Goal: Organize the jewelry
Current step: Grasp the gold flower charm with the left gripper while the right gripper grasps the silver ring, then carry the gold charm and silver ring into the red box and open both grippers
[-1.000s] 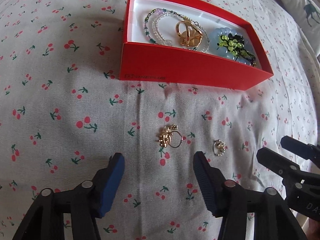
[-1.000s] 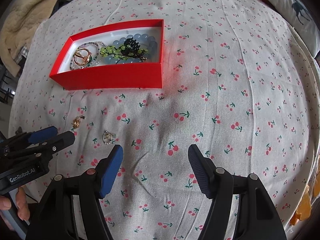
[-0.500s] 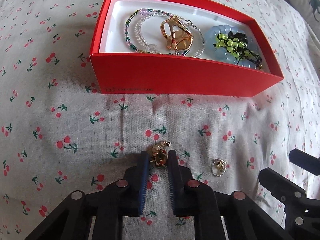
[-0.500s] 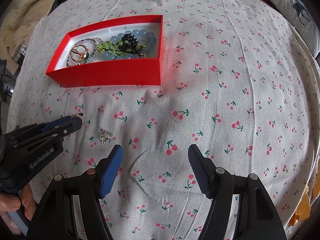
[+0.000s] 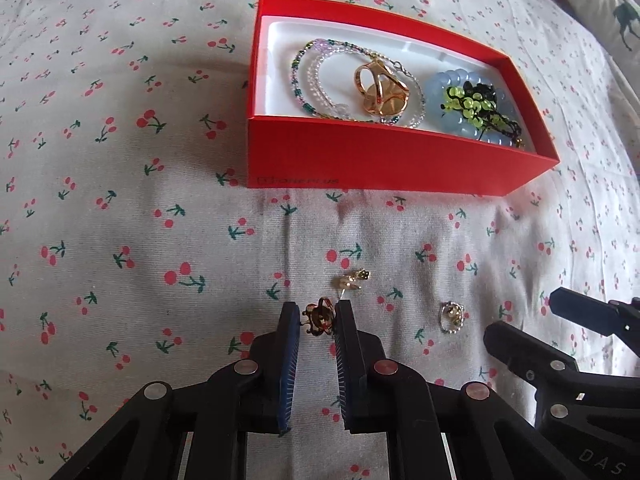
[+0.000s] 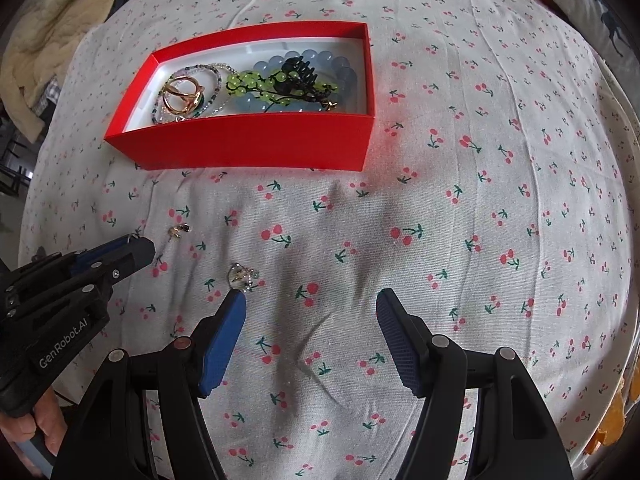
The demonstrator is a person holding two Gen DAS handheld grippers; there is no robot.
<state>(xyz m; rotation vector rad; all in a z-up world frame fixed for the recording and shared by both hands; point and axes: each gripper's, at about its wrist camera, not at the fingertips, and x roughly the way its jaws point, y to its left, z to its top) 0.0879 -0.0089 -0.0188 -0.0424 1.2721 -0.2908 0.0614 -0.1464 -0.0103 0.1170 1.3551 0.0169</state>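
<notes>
Pads of the left gripper (image 5: 319, 322) pinch a small gold ring (image 5: 319, 320) near the cloth's (image 5: 120, 200) near edge, the ring standing between the fingertips. The grip looks thin: only the band's sides are caught, so a slow, straight lift is the safe way up, with no twist of the wrist that could flick the ring out.

Just beyond the tips a gold charm (image 5: 352, 279) lies loose on the cloth, apart from the ring as far as I can tell; watch that it does not snag and ride along. To its right sits a silver ring (image 5: 451, 317). The right gripper (image 6: 311, 306) hangs with its jaws wide and nothing between them, its left pad just beside that silver ring, well placed to take it next.

Farther off, toward the far edge, the red box (image 5: 380, 160) stands open-topped with beaded bracelets (image 5: 320, 80), a gold piece (image 5: 380, 90) and blue beads (image 5: 456, 84) already inside. Bare white floor shows at its left end. I would carry the ring high enough to clear the near wall, lower it over that bare patch, and release only once it is low inside, so it cannot bounce out.
</notes>
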